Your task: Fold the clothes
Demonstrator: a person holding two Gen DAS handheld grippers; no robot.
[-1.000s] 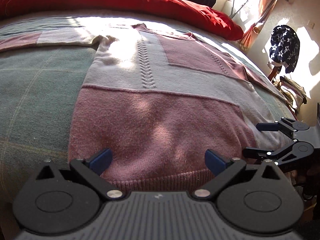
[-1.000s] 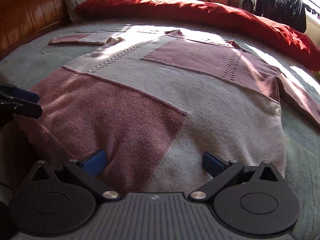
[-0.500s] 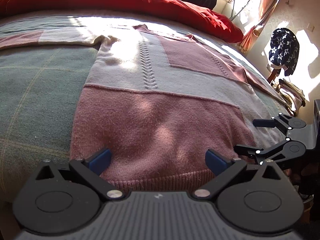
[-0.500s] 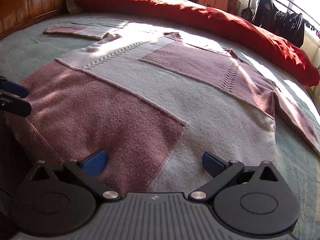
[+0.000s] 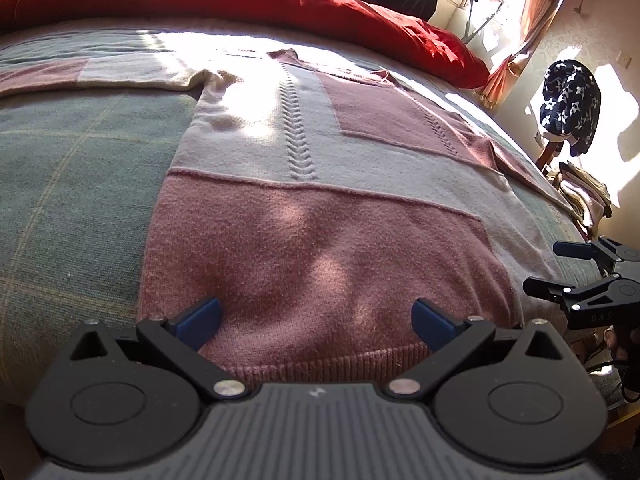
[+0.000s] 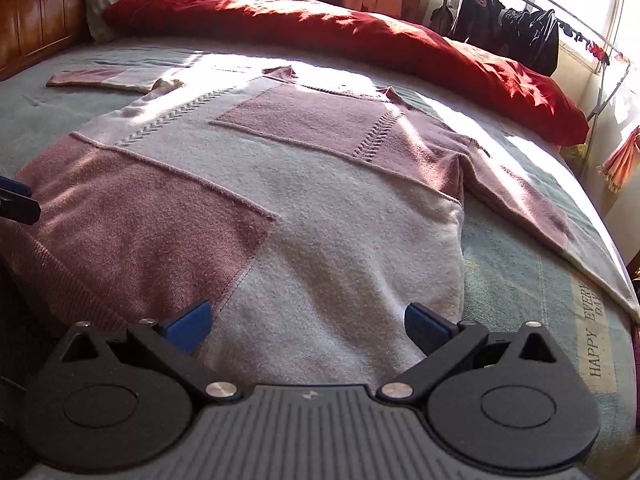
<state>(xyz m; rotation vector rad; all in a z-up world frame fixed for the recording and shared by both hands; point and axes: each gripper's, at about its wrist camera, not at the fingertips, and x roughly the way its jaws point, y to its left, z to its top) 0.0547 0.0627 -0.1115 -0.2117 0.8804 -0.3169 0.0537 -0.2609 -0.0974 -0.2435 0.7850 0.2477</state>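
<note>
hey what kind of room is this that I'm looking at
Most likely a bedroom in a home. A sweater lies spread on a bed with a green blanket and a red duvet bunched at the far side. A wooden headboard and a rack of hanging clothes also show.

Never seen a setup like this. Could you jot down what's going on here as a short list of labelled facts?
Place: bed with a green blanket
Garment: pink and cream sweater, lying flat, sleeves spread out
Fold progress: none yet
Left claw: open, above the pink ribbed hem
Right claw: open, above the cream corner of the hem
Behind the sweater: red duvet
</note>
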